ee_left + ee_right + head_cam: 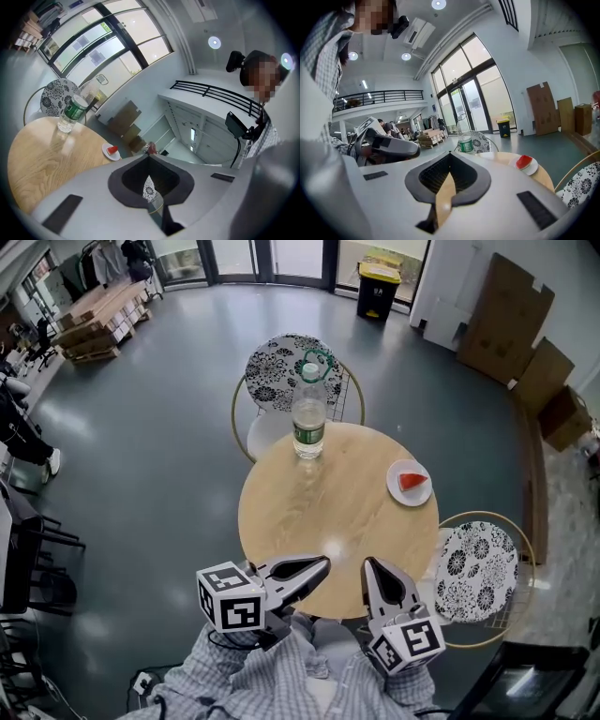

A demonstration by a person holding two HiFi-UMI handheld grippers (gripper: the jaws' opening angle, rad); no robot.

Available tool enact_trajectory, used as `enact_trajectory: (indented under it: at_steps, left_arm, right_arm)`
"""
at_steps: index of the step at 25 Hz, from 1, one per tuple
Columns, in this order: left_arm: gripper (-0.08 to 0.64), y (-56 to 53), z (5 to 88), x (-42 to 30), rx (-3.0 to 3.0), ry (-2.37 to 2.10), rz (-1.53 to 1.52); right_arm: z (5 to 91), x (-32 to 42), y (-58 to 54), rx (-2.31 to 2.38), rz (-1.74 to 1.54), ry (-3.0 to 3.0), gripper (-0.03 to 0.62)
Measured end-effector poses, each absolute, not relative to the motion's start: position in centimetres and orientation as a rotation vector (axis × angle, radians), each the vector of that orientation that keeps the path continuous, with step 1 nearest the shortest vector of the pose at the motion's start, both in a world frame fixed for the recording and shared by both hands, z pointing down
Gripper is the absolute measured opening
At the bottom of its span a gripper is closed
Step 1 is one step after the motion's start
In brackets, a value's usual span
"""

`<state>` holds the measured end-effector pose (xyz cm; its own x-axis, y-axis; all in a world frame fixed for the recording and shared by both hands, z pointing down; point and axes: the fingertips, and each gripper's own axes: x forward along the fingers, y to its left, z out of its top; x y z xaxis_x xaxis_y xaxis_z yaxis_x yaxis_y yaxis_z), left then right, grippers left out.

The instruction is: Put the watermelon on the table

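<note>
A red watermelon slice (411, 480) lies on a small white plate (407, 494) at the right side of the round wooden table (328, 512). In the left gripper view the slice (112, 150) shows to the left of the jaws; in the right gripper view the slice (524, 161) is off to the right. My left gripper (323, 562) and right gripper (368, 563) hover side by side over the near table edge, well short of the plate. Both are shut with nothing in them. Each camera shows its own gripper, left (149, 157) and right (450, 153), with the jaws closed together.
A clear water bottle (308, 418) with a green label stands at the table's far edge. Two chairs with floral cushions flank the table, one behind (286, 371) and one at the right (478, 568). Cardboard boxes (511, 320) lean on the far right wall.
</note>
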<state>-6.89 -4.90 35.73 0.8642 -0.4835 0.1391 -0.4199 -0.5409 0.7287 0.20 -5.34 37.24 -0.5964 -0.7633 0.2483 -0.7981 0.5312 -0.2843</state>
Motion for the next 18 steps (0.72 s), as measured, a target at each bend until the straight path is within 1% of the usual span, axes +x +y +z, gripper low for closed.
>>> enact_trajectory:
  at_steps: [18]
  left_arm:
    - [0.006, -6.5, 32.3, -4.7, 2.319, -0.722, -0.193]
  right_arm:
    - [32.8, 3.7, -7.4, 1.363, 0.477, -2.781, 0.008]
